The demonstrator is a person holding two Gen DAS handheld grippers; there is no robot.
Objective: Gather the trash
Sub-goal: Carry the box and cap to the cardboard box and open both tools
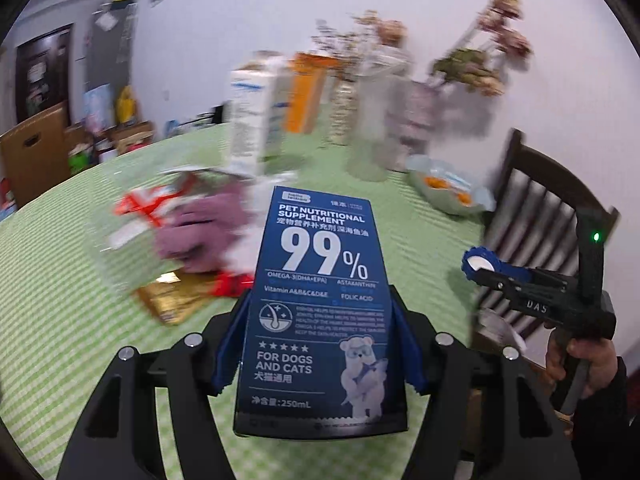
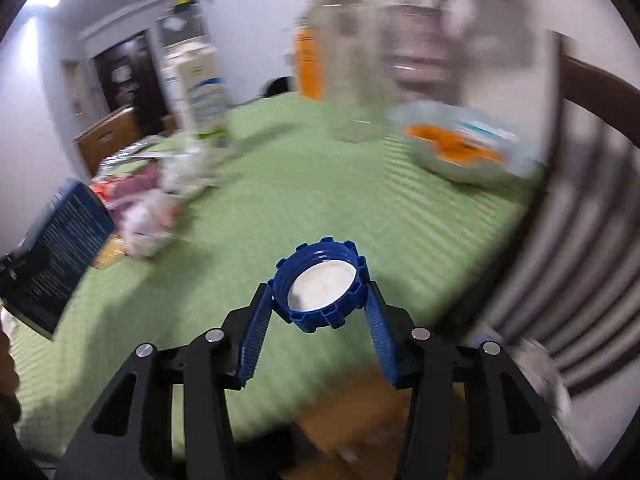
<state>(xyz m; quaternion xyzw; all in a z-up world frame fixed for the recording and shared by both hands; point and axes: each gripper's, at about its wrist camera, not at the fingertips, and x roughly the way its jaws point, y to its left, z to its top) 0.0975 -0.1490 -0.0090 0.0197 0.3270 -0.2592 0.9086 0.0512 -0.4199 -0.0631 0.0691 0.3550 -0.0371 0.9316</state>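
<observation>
A round table (image 1: 100, 360) under a green checked cloth fills both views, blurred by motion. A dark slatted chair (image 1: 536, 216) stands at its right edge. Toward the far side stand a clear glass vase (image 1: 376, 120) with dried flowers, a white carton (image 1: 252, 116) and an orange box (image 1: 310, 92) behind it. A pale bowl (image 1: 448, 186) with orange contents sits near the chair. A heap of trash (image 1: 188, 232), made of crumpled purple, white and red wrappers with a gold packet at its near edge, lies on the cloth left of centre. The blue box (image 1: 320, 312), printed "PET NUTRITIONAL SUPPLEMENT 99%", is raised above the table, clear of the cloth, upright between the fingers of the left gripper (image 1: 320, 340); the blue pads press its two side faces, so the jaws are closed to the box's width. In the right wrist view the same box appears at the left edge, tilted. The right gripper (image 2: 320, 300) holds a blue ribbed cap (image 2: 322, 286) with a white liner, open side toward the camera, pinched near the fingertips above the table's near edge; its jaws stand partly closed, at the cap's width.
</observation>
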